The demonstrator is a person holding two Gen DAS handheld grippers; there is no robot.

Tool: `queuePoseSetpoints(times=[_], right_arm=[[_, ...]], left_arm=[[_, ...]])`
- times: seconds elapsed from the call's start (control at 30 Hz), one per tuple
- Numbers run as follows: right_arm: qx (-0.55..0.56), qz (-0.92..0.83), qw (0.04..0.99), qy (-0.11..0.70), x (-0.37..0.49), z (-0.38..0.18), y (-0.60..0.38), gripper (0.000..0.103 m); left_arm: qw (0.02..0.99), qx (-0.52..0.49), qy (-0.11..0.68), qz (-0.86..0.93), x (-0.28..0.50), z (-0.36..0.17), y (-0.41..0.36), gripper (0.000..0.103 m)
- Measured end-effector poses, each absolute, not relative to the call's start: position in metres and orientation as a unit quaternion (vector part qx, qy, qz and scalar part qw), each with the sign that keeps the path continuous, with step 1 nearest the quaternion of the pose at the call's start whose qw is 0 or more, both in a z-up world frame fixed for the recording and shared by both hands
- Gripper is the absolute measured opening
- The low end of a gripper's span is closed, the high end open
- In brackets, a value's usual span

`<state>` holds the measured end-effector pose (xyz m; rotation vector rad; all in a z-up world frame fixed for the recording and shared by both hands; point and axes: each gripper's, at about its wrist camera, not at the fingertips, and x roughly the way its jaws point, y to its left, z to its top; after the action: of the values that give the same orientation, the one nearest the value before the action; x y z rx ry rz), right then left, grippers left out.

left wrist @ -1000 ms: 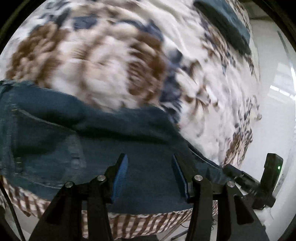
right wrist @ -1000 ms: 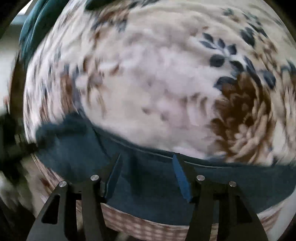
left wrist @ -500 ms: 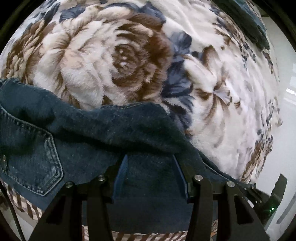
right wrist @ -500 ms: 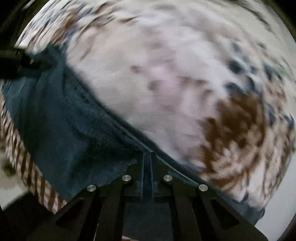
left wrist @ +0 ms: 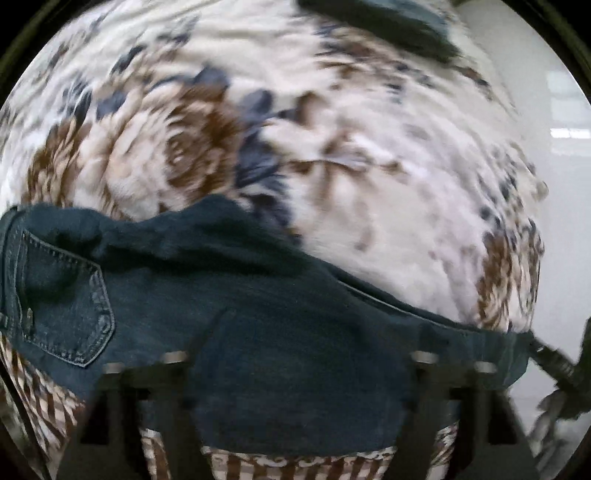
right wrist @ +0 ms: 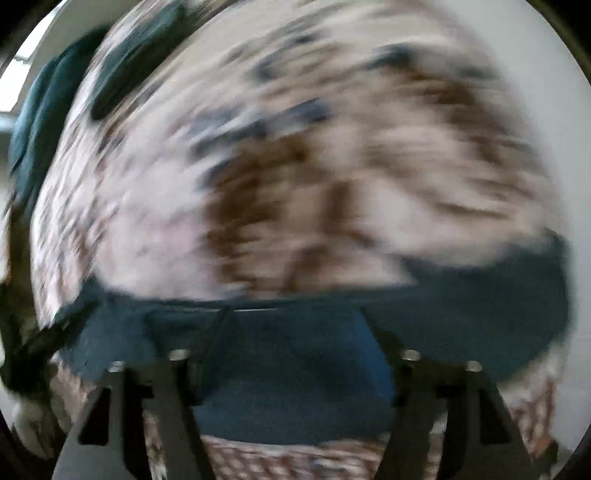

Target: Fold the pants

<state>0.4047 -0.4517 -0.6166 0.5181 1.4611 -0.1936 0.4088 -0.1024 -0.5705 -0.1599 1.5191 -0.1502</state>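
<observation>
— Left gripper first: how do its jaws stand?

— Spread wide, one finger on each side of the lower frame, with dark denim between them. Nothing is pinched. The view is smeared, so I cannot tell whether the fingertips touch the cloth.

— And the right gripper?

— Also parted, blue pads facing each other across the denim. That view is badly blurred, and contact is unclear there too.

— Where are the pants?

— Lying along the near edge of a floral blanket, cream with brown and navy flowers. A stitched back pocket shows at the left of the left wrist view, and the leg runs off to the right, where the other gripper shows at the frame's edge. In the right wrist view the pants form a dark band across the bottom.

— Any containers holding something?

— None that I can make out. Only cloth: a brown-and-white checked fabric beneath the denim's near edge, and another dark blue item lying at the far side of the blanket.
</observation>
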Motion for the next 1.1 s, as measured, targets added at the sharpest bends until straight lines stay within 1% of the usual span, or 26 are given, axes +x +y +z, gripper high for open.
queuePoseSetpoints(times=[0.1,0.23,0.33,0.4,0.43,0.47,0.5,0.53,0.6,0.67,0.7,0.73,0.83,0.87,0.9,0.93,0.97,1.0,1.1], right_arm=[[0.257,-0.183,0.701,0.64,0.356,-0.604,-0.531,0.07],[0.275,-0.245,0.686,0.628,0.323,-0.621,-0.6,0.07],[0.248,-0.247,0.678,0.646,0.324,-0.639,-0.629,0.07],[0.235,-0.224,0.658,0.679,0.335,-0.663,-0.633,0.07],[0.221,-0.22,0.648,0.695,0.338,-0.673,-0.634,0.064],[0.205,-0.214,0.65,0.699,0.339,-0.677,-0.632,0.032],[0.183,-0.209,0.656,0.702,0.341,-0.678,-0.628,0.01],[0.146,-0.211,0.656,0.71,0.343,-0.678,-0.622,0.001],[0.089,-0.231,0.667,0.703,0.341,-0.669,-0.614,0.0],[0.048,-0.277,0.68,0.677,0.331,-0.651,-0.621,0.0],[0.045,-0.297,0.681,0.668,0.326,-0.645,-0.626,0.0],[0.069,-0.317,0.679,0.659,0.317,-0.639,-0.643,0.0],[0.185,-0.26,0.674,0.666,0.312,-0.641,-0.662,0.001],[0.197,-0.233,0.678,0.669,0.315,-0.64,-0.66,0.008],[0.187,-0.209,0.67,0.687,0.321,-0.644,-0.656,0.018],[0.18,-0.202,0.664,0.697,0.326,-0.647,-0.649,0.048],[0.177,-0.188,0.666,0.7,0.331,-0.649,-0.648,0.07],[0.176,-0.185,0.669,0.698,0.335,-0.651,-0.648,0.073],[0.155,-0.198,0.66,0.708,0.348,-0.662,-0.663,0.073]], left_arm=[[0.716,-0.054,0.692,-0.078,0.405,-0.579,-0.117,0.088],[0.709,-0.06,0.699,-0.066,0.402,-0.593,-0.131,0.088],[0.714,-0.053,0.696,-0.063,0.4,-0.595,-0.142,0.088],[0.716,-0.05,0.694,-0.062,0.398,-0.597,-0.15,0.088],[0.715,-0.048,0.694,-0.062,0.398,-0.598,-0.155,0.088],[0.716,-0.047,0.694,-0.062,0.397,-0.598,-0.158,0.088],[0.718,-0.044,0.692,-0.062,0.397,-0.598,-0.162,0.088],[0.719,-0.042,0.691,-0.061,0.396,-0.599,-0.165,0.088],[0.721,-0.039,0.689,-0.062,0.396,-0.6,-0.171,0.088],[0.721,-0.036,0.69,-0.061,0.396,-0.603,-0.176,0.088],[0.72,-0.036,0.69,-0.061,0.396,-0.604,-0.178,0.088],[0.719,-0.036,0.691,-0.06,0.396,-0.604,-0.178,0.088],[0.714,-0.043,0.697,-0.057,0.397,-0.606,-0.178,0.088],[0.712,-0.047,0.699,-0.054,0.397,-0.606,-0.176,0.088],[0.712,-0.05,0.698,-0.053,0.396,-0.606,-0.178,0.088],[0.714,-0.052,0.697,-0.052,0.397,-0.605,-0.179,0.088],[0.715,-0.051,0.696,-0.052,0.396,-0.606,-0.179,0.088],[0.715,-0.05,0.696,-0.051,0.394,-0.605,-0.175,0.088],[0.713,-0.052,0.697,-0.05,0.392,-0.603,-0.173,0.088]])
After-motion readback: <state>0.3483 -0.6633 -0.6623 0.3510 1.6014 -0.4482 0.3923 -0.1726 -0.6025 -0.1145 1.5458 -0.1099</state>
